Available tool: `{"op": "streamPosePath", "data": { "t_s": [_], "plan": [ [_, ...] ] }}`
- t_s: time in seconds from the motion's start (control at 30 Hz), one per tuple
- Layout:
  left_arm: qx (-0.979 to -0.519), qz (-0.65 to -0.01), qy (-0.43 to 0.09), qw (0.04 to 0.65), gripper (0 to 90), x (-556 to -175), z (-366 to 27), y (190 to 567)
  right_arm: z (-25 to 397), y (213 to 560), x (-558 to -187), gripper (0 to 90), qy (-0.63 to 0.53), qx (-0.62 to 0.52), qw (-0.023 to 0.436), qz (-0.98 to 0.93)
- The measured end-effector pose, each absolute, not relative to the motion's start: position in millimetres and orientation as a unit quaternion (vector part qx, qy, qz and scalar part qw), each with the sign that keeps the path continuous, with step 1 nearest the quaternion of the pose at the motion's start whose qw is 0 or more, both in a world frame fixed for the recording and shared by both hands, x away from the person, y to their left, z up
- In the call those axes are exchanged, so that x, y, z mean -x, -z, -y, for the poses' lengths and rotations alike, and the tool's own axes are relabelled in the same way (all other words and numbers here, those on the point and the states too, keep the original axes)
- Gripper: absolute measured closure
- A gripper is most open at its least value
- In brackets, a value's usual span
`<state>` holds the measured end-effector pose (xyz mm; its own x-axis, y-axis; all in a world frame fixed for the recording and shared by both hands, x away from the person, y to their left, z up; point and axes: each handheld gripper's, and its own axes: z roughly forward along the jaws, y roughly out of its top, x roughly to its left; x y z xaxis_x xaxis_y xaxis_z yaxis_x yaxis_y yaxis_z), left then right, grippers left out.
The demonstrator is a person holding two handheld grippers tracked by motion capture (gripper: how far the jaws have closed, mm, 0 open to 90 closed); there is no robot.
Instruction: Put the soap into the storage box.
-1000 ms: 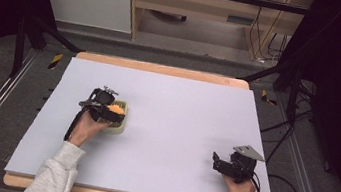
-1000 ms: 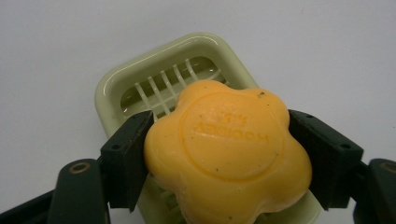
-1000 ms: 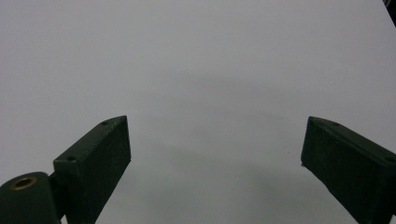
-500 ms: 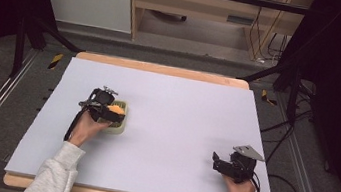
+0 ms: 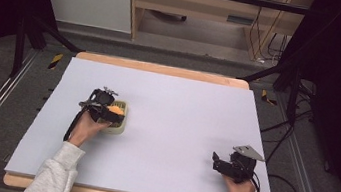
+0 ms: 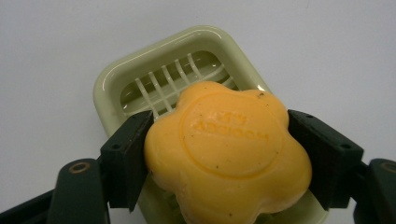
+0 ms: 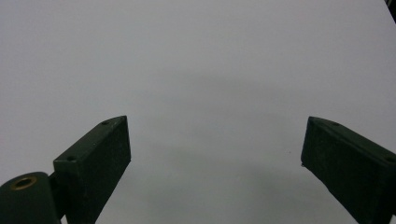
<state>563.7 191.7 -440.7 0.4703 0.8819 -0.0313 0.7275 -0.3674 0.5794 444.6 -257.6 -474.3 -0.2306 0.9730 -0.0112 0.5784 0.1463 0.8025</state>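
The left gripper (image 6: 219,154) is seen closed on the soap bar (image 6: 227,151), one black jaw pressed flat to each side of it, the bar filling the gap between them. The soap is orange-yellow and flower-shaped, with rounded lobes around the edge, a raised round disc on the top face and embossed lettering across that disc, too soft to be read; a few dark specks are noted on the surface. It is held directly over the soap dish (image 6: 116,79), whether resting on the grid or just clear of it cannot be told. The dish is pale green, rounded-rectangular, with a glossy rim and a slatted drain grid inside; the far half of the grid is left uncovered beyond the soap. In the high view the dish (image 5: 123,124) is found on the left half of the white table top (image 5: 182,107), with the left gripper (image 5: 108,111) over it from the near-left side and the soap (image 5: 116,110) showing as an orange spot. The right gripper (image 5: 216,161) is seen well apart from the dish, toward the near right edge of the table top, jaws spread wide with nothing between them, bare white surface (image 7: 201,70) ahead of them.
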Motion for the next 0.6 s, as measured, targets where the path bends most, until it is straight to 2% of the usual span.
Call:
{"op": "streamPosePath", "data": {
  "t_s": [0.6],
  "plan": [
    [-0.808, -0.496, -0.145, 0.283, 24.3, -562.5, -194.4, 435.7, 257.3, 474.5, -444.7, 8.7, -0.35, -0.552, 0.281, -0.703]
  ]
}}
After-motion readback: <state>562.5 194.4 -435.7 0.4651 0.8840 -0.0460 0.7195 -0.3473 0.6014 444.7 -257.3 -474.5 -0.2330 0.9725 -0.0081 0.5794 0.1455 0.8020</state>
